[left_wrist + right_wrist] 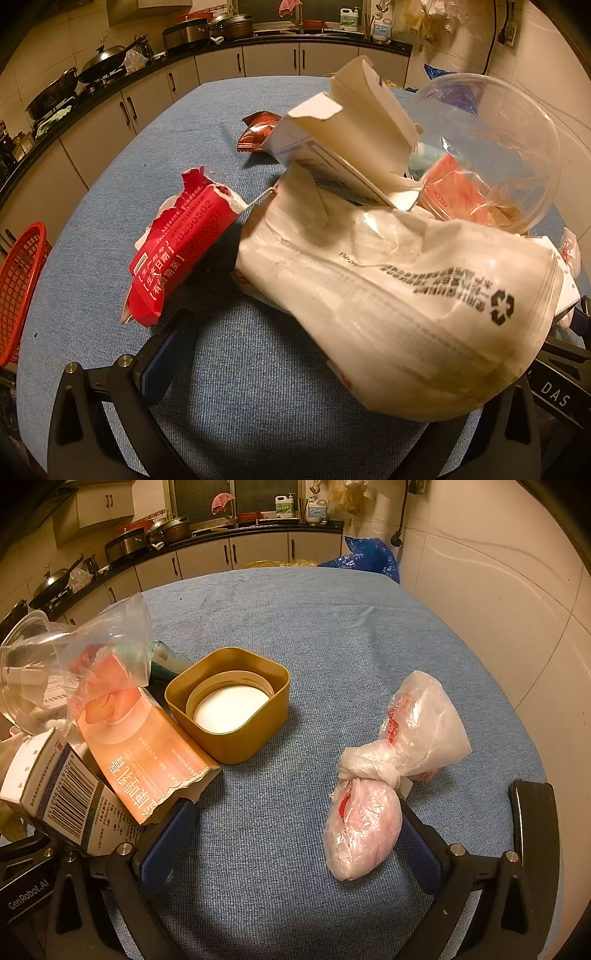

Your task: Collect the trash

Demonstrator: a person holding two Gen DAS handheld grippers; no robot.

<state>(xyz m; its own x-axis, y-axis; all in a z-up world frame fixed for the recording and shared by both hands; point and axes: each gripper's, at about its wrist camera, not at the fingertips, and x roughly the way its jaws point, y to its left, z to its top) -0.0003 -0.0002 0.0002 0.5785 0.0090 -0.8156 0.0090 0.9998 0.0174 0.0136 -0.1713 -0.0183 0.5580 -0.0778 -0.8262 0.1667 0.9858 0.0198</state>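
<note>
The gold tin (236, 705) sat on the blue table (332, 635). The knotted plastic bag (373, 794) lay to the right of the tin, touching the right gripper (291, 834), whose fingers were spread wide. Left of the tin lay the orange box (147, 746) and the clear cup (66, 664). The left gripper (332, 354) was also spread wide, with the white bag (406, 295) over it and the red wrapper (177, 251) nearby.

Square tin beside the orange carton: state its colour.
Gold tin, white disc inside; right wrist view shows it best.
</note>
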